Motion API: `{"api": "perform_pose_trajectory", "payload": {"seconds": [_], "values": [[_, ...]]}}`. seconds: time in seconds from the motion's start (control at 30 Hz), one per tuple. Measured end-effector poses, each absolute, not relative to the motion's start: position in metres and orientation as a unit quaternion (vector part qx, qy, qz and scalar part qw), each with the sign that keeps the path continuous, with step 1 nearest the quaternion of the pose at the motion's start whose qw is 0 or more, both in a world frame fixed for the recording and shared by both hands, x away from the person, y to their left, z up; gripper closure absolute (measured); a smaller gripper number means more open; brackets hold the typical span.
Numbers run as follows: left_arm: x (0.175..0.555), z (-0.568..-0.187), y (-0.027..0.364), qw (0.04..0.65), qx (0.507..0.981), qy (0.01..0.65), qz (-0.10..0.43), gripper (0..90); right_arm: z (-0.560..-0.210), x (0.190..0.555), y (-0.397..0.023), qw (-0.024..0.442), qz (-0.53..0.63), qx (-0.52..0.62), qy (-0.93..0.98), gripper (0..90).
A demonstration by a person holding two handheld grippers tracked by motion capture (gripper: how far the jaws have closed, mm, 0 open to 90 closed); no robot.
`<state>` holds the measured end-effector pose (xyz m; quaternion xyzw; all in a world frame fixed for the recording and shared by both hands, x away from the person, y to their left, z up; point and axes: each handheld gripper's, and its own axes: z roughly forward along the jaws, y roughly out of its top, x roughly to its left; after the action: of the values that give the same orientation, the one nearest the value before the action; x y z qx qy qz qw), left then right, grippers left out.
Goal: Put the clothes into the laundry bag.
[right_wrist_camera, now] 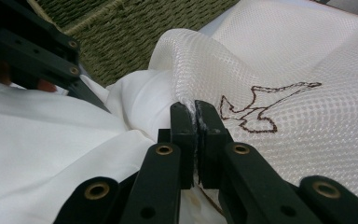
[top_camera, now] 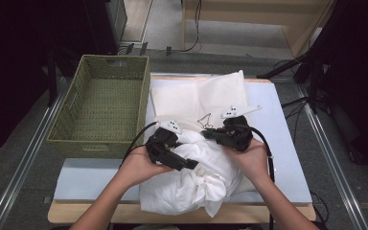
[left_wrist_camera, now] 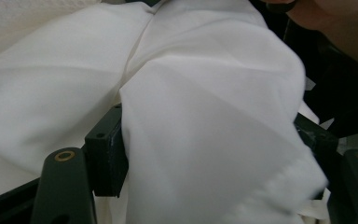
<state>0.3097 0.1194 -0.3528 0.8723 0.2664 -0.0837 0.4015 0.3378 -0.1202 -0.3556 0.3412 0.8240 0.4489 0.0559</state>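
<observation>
**White cloth going into a mesh bag**

We are pinching the rim of the white mesh bag (right_wrist_camera: 279, 70) in the right gripper (right_wrist_camera: 196, 116); its jaws are standing almost together, with only the thin edge of the mesh showing between them, just beside the dark outline figure (right_wrist_camera: 256, 109) drawn on the bag. The left gripper (left_wrist_camera: 209, 140) is standing with its jaws apart, and a fold of the smooth white cloth (left_wrist_camera: 205, 121) is lying between them and spilling over them; whether the pads are pressing on it we cannot tell.

In the high view we are holding the left gripper (top_camera: 165, 146) and the right gripper (top_camera: 230, 132) close together over the bundled cloth (top_camera: 196, 182), which is resting on the near part of the worktop (top_camera: 91, 179) and overhanging its front edge. The mesh bag (top_camera: 196, 98) is lying flat behind the bundle. The woven green basket (top_camera: 67, 117) is sitting at the left, just beside the bag.
</observation>
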Motion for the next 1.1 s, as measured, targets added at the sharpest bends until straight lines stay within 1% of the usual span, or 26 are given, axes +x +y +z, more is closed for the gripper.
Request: {"api": "perform_pose_trajectory", "payload": {"seconds": [0.27, 0.37, 0.4, 0.47, 0.53, 0.57, 0.6, 0.73, 0.77, 0.8, 0.87, 1.1], "values": [[0.304, -0.335, 0.137, 0.401, 0.873, 0.269, -0.07, 32.1, -0.355, 0.338, -0.121, 0.054, 0.448, 0.341, 0.825, 87.9], [0.297, -0.33, 0.146, 0.404, 0.871, 0.274, -0.059, 33.3, -0.355, 0.338, -0.122, 0.053, 0.448, 0.342, 0.824, 87.8], [0.294, -0.329, 0.149, 0.405, 0.87, 0.276, -0.056, 34.9, -0.355, 0.338, -0.122, 0.053, 0.447, 0.344, 0.824, 87.9], [0.287, -0.327, 0.154, 0.401, 0.872, 0.277, -0.049, 40.3, -0.355, 0.339, -0.123, 0.053, 0.448, 0.343, 0.824, 87.8], [0.281, -0.328, 0.157, 0.401, 0.87, 0.284, -0.046, 52.0, -0.355, 0.339, -0.123, 0.053, 0.448, 0.343, 0.824, 87.8], [0.278, -0.33, 0.158, 0.405, 0.868, 0.283, -0.046, 55.4, -0.355, 0.339, -0.123, 0.053, 0.448, 0.344, 0.824, 87.8], [0.276, -0.334, 0.158, 0.41, 0.865, 0.285, -0.047, 61.7, -0.355, 0.339, -0.123, 0.053, 0.447, 0.344, 0.824, 87.8], [0.275, -0.351, 0.15, 0.396, 0.867, 0.299, -0.04, 75.8, -0.354, 0.339, -0.123, 0.054, 0.446, 0.343, 0.825, 87.8], [0.275, -0.354, 0.147, 0.395, 0.869, 0.296, -0.04, 81.1, -0.354, 0.339, -0.123, 0.054, 0.446, 0.342, 0.825, 87.8], [0.275, -0.357, 0.145, 0.397, 0.869, 0.293, -0.042, 83.9, -0.354, 0.339, -0.123, 0.054, 0.447, 0.342, 0.825, 87.8], [0.276, -0.363, 0.139, 0.398, 0.869, 0.291, -0.048, 87.4, -0.354, 0.339, -0.123, 0.055, 0.447, 0.343, 0.825, 87.8], [0.28, -0.377, 0.12, 0.383, 0.876, 0.289, -0.045, 90.0, -0.355, 0.339, -0.124, 0.053, 0.444, 0.346, 0.825, 87.8]]}}
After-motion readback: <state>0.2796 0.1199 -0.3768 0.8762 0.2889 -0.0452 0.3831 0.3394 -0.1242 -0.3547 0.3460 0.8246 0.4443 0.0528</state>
